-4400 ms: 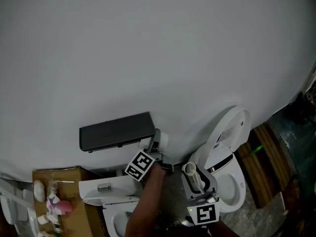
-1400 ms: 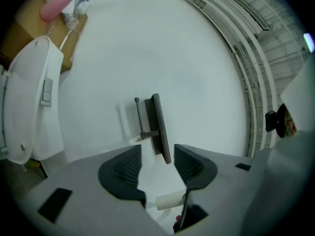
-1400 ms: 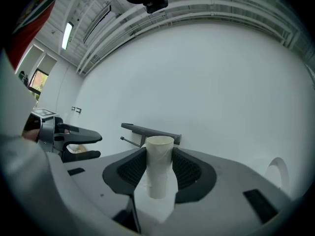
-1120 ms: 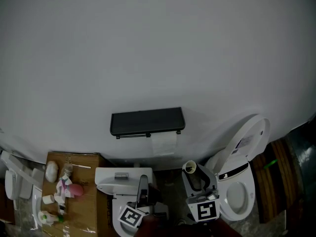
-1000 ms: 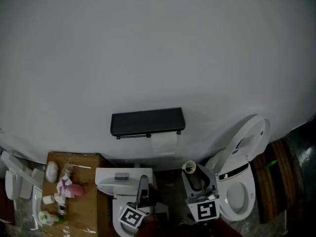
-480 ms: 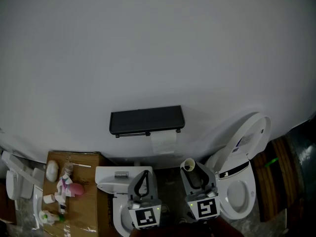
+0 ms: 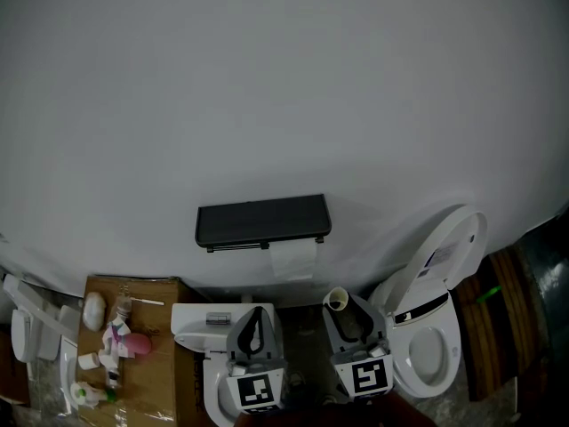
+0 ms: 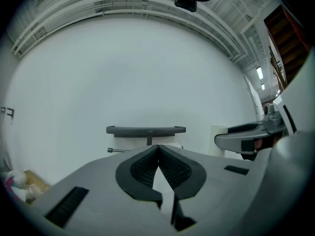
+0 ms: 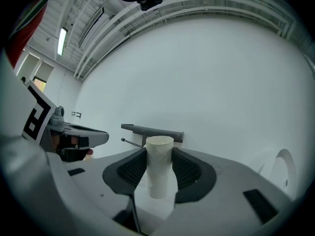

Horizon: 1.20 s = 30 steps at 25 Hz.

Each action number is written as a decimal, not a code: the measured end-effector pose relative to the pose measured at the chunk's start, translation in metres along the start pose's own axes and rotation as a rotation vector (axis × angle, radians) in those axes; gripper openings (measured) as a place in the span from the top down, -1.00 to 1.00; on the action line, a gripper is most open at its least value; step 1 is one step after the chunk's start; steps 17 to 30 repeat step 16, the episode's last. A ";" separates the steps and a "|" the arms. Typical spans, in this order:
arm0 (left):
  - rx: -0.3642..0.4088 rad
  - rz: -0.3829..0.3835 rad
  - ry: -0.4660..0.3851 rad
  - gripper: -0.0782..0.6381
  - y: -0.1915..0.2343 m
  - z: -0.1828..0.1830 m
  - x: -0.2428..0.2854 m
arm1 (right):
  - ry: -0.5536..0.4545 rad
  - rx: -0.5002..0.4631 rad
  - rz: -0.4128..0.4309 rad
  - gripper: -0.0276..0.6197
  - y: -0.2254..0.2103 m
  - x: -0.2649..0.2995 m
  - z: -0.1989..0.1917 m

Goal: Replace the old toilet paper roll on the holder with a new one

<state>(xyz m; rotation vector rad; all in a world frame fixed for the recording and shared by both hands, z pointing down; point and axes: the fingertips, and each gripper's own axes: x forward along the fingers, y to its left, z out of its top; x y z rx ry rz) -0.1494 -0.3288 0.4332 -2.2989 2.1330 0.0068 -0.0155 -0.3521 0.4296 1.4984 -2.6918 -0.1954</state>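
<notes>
1. The right gripper (image 9: 160, 152) had its jaws partly closed on an empty cardboard tube (image 9: 160, 173), which stood upright between the pads with its open end poking above them.
2. In the head view that tube (image 7: 338, 300) sat at the tip of the right gripper (image 7: 346, 314), low and right of centre.
3. The left gripper (image 8: 158, 147) had its jaws pressed together at the tips with nothing between them; in the head view it (image 7: 253, 324) sat low and left of centre, beside the right one.
4. Both grippers pointed at the black holder (image 7: 262, 221) fixed to the white wall (image 7: 267, 78), well apart from it.
5. White toilet paper (image 7: 294, 260) hung under the holder's right half, next to a thin bare rod (image 7: 238, 246).
6. A white toilet (image 7: 428, 350) with its lid (image 7: 444, 238) raised stood at lower right.
7. A cardboard box (image 7: 142, 363) carrying small items sat at lower left.
</notes>
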 end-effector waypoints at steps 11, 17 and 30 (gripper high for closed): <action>-0.023 0.009 0.010 0.74 0.003 -0.005 0.005 | 0.004 -0.008 0.006 0.39 -0.002 0.004 0.000; -0.036 0.003 0.034 0.74 0.003 -0.012 0.007 | 0.005 -0.008 0.009 0.39 -0.005 0.005 0.000; -0.036 0.003 0.034 0.74 0.003 -0.012 0.007 | 0.005 -0.008 0.009 0.39 -0.005 0.005 0.000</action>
